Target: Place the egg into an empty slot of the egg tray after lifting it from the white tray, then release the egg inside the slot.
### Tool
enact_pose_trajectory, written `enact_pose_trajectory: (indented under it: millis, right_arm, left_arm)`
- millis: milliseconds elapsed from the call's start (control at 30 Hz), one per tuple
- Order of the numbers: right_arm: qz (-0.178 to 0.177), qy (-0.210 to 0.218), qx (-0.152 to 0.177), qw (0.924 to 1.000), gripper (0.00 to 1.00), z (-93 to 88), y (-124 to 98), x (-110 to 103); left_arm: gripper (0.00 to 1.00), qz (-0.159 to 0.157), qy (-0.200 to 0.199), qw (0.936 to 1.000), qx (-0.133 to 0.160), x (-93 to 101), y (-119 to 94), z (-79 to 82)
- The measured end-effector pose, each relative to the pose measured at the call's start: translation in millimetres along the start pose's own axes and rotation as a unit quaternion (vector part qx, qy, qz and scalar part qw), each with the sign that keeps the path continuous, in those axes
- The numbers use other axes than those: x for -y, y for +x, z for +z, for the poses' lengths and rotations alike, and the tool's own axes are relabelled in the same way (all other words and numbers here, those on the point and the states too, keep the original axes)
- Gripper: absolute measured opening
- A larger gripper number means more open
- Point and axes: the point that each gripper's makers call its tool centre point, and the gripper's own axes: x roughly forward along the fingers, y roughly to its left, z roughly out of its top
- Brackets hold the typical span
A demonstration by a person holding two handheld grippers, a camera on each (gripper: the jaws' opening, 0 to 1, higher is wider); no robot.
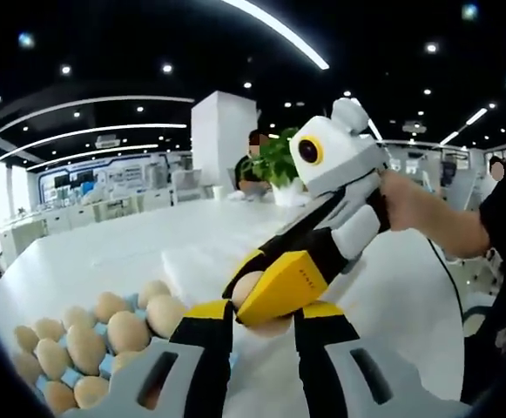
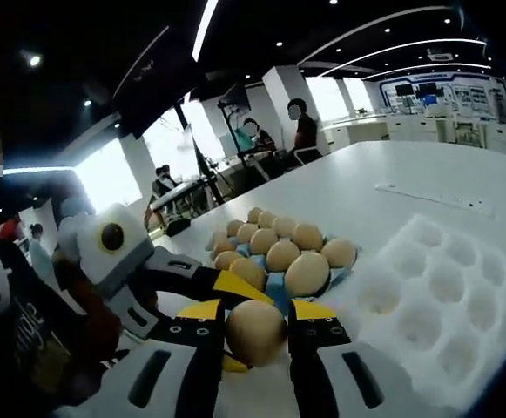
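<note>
In the right gripper view, the right gripper (image 2: 254, 335) has its jaws narrowed onto a brown egg (image 2: 255, 332) at 6 o'clock. The blue egg tray (image 2: 273, 290), full of eggs, sits just beyond at 12 o'clock; the white tray (image 2: 462, 287) lies at 3 o'clock. The left gripper (image 2: 251, 294) reaches in from 9 o'clock. In the left gripper view its own jaws (image 1: 266, 324) stand apart around the right gripper's yellow tips, a hand (image 1: 405, 205) holding that gripper at 2 o'clock

Dark ceiling (image 1: 148, 35) with strip lights (image 1: 274, 30), white pillar (image 1: 222, 135), green plant (image 1: 274, 157), bright windows (image 2: 104, 174)
</note>
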Motion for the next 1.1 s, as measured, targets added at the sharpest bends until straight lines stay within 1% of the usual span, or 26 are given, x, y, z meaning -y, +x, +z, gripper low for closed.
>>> enact_pose_trajectory:
  millis: [33, 100, 133, 233, 367, 467, 533, 600, 633, 733, 767, 800, 867, 900, 933, 1033, 1100]
  right_arm:
    - [0.002, -0.005, 0.006, 1.0000, 0.30, 2.4, 1, -1]
    - [0.003, -0.013, 0.007, 0.9999, 0.30, 4.2, 1, -2]
    - [0.002, -0.024, 0.010, 0.9997, 0.29, 6.7, 2, -1]
    - [-0.007, -0.048, 0.019, 0.9987, 0.29, 11.2, 1, 1]
    - [-0.008, -0.038, 0.032, 0.9987, 0.29, 13.7, -4, 4]
    - [-0.016, -0.041, 0.036, 0.9984, 0.28, 10.5, -8, 8]
    - [-0.021, -0.038, 0.047, 0.9979, 0.28, 9.4, -12, 11]
    - [-0.021, -0.026, 0.053, 0.9981, 0.28, 6.6, -15, 13]
    - [-0.023, -0.019, 0.061, 0.9977, 0.28, 6.3, -19, 14]
    - [-0.033, -0.008, 0.081, 0.9962, 0.28, 7.0, -27, 18]
    - [-0.036, -0.005, 0.085, 0.9957, 0.28, 7.3, -30, 19]
    - [-0.039, -0.002, 0.094, 0.9949, 0.28, 8.0, -34, 19]
    - [-0.038, 0.006, 0.102, 0.9941, 0.28, 7.3, -39, 18]
    - [-0.039, 0.010, 0.107, 0.9934, 0.28, 7.3, -41, 18]
    - [-0.040, 0.017, 0.116, 0.9923, 0.28, 7.5, -43, 17]
    - [-0.038, 0.022, 0.118, 0.9921, 0.28, 2.8, -45, 12]
    - [-0.041, 0.021, 0.116, 0.9922, 0.28, -0.7, -45, 10]
  left_arm:
    - [0.28, 0.001, -0.005, 1.0000, 0.004, -1.1, -1, 0.7]
    - [0.28, 0.001, -0.013, 0.9999, 0.007, -3.9, -2, 0.5]
    - [0.28, 0.002, -0.016, 0.9998, 0.006, -4.6, -2, 0.1]
    - [0.27, 0.016, -0.017, 0.9997, 0.005, -8.9, -5, -1.4]
    - [0.27, 0.027, -0.022, 0.9993, 0.009, -13.8, -9, -0.7]
    - [0.27, 0.040, -0.018, 0.9990, 0.004, -20.5, -11, -3.6]
    - [0.27, 0.053, -0.010, 0.9985, -0.005, -27.0, -13, -7.5]
    - [0.27, 0.055, -0.009, 0.9984, -0.007, -29.4, -14, -8.9]
    - [0.27, 0.056, -0.009, 0.9984, -0.008, -30.0, -14, -9.0]
    - [0.27, 0.076, 0.013, 0.9968, -0.021, -38.9, -16, -13.0]
    - [0.27, 0.083, 0.027, 0.9960, -0.023, -42.4, -16, -14.5]
    - [0.27, 0.078, 0.020, 0.9965, -0.023, -39.4, -14, -14.2]
    - [0.27, 0.082, 0.038, 0.9954, -0.032, -38.6, -11, -14.1]
    - [0.27, 0.086, 0.048, 0.9943, -0.040, -41.2, -12, -15.6]
    - [0.27, 0.086, 0.050, 0.9940, -0.044, -40.9, -11, -16.5]
    - [0.27, 0.088, 0.062, 0.9927, -0.054, -39.4, -10, -18.6]
    - [0.27, 0.095, 0.078, 0.9906, -0.062, -38.2, -9, -19.6]
